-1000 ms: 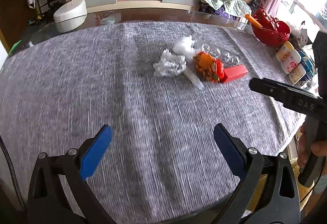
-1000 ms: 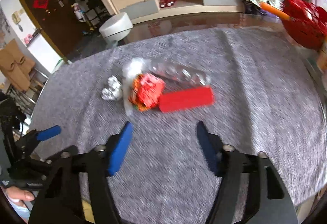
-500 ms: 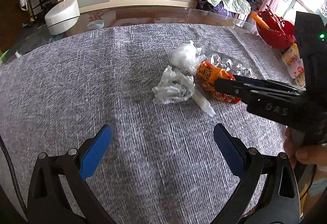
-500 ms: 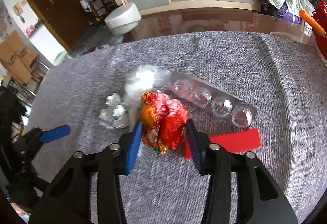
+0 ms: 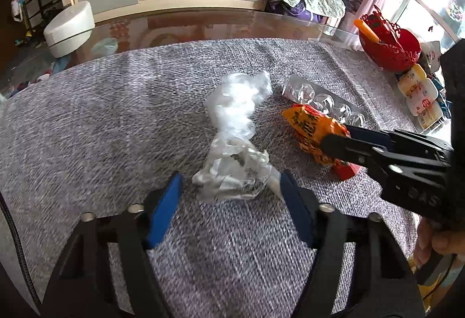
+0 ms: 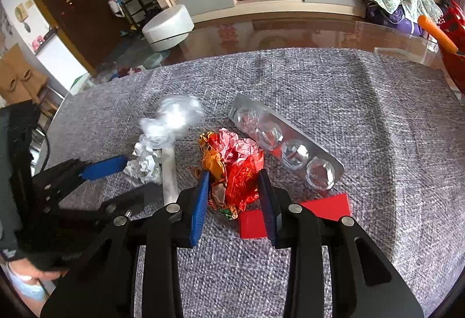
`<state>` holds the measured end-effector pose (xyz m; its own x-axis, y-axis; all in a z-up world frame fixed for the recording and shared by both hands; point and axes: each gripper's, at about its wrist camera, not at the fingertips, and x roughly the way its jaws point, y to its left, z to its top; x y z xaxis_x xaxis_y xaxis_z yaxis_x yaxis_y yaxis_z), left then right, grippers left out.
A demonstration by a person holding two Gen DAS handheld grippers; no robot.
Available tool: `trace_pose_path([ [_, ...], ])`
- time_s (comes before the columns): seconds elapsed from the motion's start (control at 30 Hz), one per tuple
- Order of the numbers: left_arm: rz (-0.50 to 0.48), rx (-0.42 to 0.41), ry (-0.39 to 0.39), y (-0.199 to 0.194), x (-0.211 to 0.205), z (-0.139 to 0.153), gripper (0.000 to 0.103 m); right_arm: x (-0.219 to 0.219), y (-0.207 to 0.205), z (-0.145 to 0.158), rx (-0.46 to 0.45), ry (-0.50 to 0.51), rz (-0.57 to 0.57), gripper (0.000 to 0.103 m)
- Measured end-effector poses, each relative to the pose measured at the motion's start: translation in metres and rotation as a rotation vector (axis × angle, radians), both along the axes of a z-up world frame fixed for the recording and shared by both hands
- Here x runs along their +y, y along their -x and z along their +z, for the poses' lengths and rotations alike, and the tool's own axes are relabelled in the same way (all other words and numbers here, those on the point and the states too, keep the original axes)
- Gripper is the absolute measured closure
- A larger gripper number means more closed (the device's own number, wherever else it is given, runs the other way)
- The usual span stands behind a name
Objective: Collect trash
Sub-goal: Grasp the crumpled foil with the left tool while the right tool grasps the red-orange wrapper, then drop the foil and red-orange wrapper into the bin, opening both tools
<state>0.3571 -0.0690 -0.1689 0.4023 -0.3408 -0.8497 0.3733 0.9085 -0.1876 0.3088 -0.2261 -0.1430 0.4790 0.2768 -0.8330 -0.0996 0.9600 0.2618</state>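
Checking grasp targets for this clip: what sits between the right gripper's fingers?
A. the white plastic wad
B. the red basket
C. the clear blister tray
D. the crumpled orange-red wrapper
D: in the right wrist view the right gripper is closing around the orange-red wrapper.

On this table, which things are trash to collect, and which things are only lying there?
Trash to collect:
- white crumpled wrapper
- clear plastic bag
- orange snack wrapper
- empty blister tray
- red card

Only lying there:
- red basket
- small yoghurt bottles
- grey cloth
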Motion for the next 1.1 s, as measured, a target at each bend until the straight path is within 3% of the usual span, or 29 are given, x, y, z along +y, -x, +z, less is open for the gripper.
trace_pose_path([
  [0.17,-0.026,-0.005,0.016,-0.001,-0.003,0.001,0.069,-0.009,0.008,0.000,0.001,-0.003,-0.012,0.068],
  [0.33,-0.038,-0.013,0.014,0.016,-0.003,0.011,0.076,-0.012,0.023,0.014,-0.023,-0.015,-0.016,0.068],
  [0.77,-0.006,-0.140,0.029,0.123,0.018,0.090,0.078,-0.015,0.107,0.080,-0.136,0.012,-0.022,0.068],
  [1.1,0.013,-0.161,0.054,0.215,0.036,0.104,0.078,-0.013,0.187,0.080,-0.121,-0.018,0.005,0.068],
])
